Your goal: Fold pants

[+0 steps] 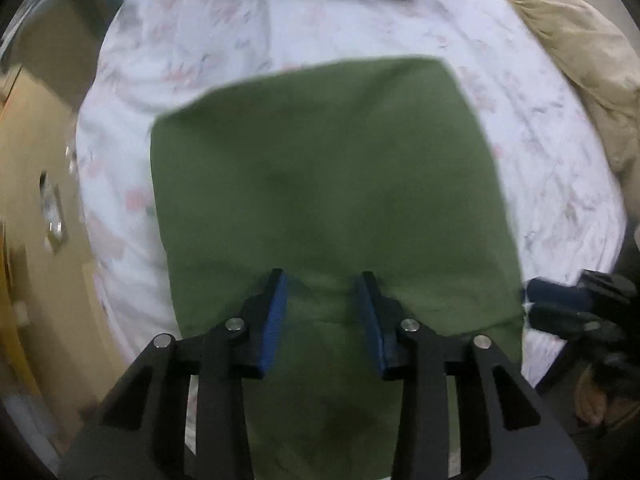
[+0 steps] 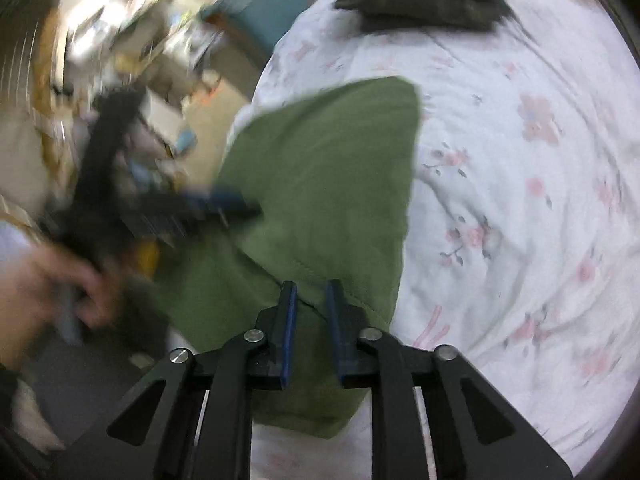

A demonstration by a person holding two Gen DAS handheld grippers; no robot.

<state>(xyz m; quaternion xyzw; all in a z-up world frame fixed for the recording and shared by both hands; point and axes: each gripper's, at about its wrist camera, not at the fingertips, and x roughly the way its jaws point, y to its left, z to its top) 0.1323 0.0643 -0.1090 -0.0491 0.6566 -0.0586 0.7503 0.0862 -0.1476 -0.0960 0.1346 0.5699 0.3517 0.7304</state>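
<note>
The green pants point(image 1: 320, 168) lie folded into a broad rectangle on the white flowered bed sheet point(image 1: 240, 40). My left gripper point(image 1: 322, 276) points down over their near edge, jaws apart, cloth lying under the blue pads and nothing pinched. The right gripper point(image 1: 556, 304) shows at the pants' right near corner. In the right wrist view the pants point(image 2: 332, 168) stretch away from my right gripper point(image 2: 312, 284), whose jaws stand narrowly apart over a stitched hem; I see no pinch. The left gripper point(image 2: 240, 204) is a dark blur at the cloth's left edge, with a hand point(image 2: 52, 280) behind it.
A dark folded garment point(image 2: 420, 0) lies at the bed's far end. A crumpled beige duvet point(image 1: 568, 52) fills the far right. The bed's edge drops to a tan floor point(image 1: 36, 200) on the left, with blurred clutter and a teal object point(image 2: 264, 4) beyond.
</note>
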